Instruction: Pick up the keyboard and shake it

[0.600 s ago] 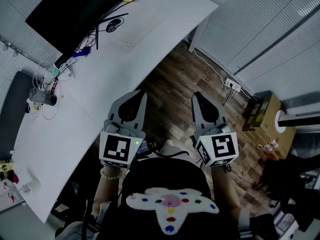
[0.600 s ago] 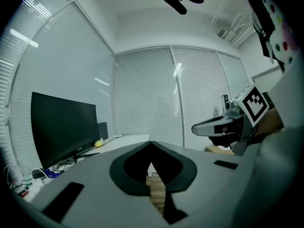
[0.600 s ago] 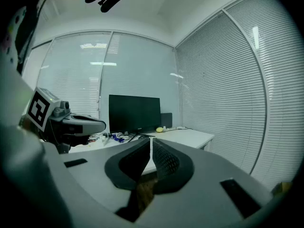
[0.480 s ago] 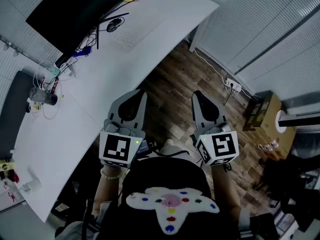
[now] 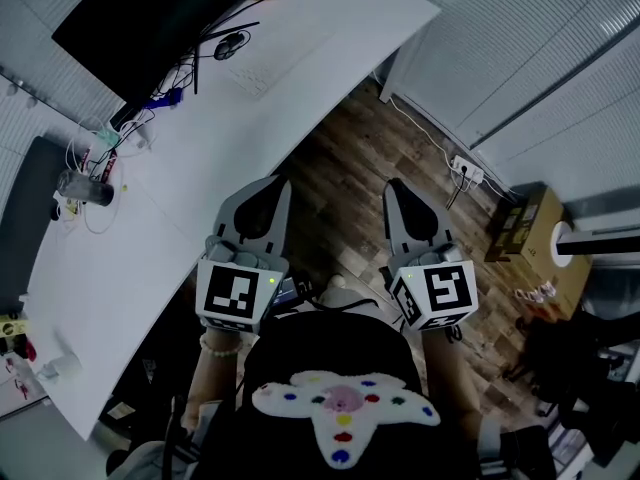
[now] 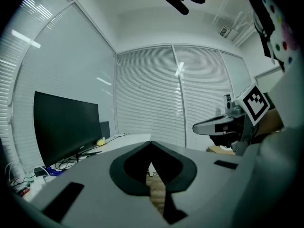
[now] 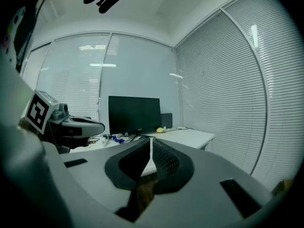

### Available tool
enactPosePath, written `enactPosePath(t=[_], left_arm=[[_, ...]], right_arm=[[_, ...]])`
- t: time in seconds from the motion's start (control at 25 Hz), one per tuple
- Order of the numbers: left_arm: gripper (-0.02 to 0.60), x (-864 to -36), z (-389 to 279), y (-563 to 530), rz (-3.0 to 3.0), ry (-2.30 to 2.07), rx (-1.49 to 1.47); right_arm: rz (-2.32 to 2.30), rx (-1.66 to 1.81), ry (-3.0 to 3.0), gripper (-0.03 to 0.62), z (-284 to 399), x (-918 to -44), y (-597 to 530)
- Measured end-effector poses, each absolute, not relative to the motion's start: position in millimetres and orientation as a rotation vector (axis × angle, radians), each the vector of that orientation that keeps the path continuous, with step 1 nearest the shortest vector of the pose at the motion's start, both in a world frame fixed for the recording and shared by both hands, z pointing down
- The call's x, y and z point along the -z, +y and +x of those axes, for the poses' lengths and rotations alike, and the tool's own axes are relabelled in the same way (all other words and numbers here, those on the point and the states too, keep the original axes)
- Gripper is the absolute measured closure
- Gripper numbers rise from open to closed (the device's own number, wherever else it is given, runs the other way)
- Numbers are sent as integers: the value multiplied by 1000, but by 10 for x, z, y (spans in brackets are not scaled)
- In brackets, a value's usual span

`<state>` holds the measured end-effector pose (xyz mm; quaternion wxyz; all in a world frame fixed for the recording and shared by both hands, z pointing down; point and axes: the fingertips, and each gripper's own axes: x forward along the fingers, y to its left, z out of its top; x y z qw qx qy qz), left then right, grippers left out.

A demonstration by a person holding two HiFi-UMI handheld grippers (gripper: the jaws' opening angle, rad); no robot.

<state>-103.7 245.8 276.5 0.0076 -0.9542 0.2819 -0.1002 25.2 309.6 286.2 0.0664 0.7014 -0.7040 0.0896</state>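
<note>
White desk [image 5: 150, 218] stretching left of both grippers.
We are holding the left gripper [image 5: 281, 186] and right gripper [image 5: 393, 188] side by side, nearly level, jaws pressed together, empty.

The near stretch of the desk [image 5: 150, 238] lies open; a monitor [image 5: 150, 13], a mouse [image 5: 229, 46] and tangled cables [image 5: 97, 160] crowd its far left edge.

Long white desk [image 5: 120, 268] from eight to twelve o'clock, black monitor [image 5: 140, 18] at eleven, mouse [image 5: 229, 48] near its stand, cardboard box [image 5: 520, 226] at three o'clock, wood floor [image 5: 345, 178]
</note>
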Motion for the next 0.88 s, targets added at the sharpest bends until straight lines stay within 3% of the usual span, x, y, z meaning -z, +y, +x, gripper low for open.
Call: enactPosePath(t=[0.88], left_arm=[[565,-2682,-759,2650,-2940,1025,283]], right_arm=[[2048,-240,-2241,551,506,-2871,3197]])
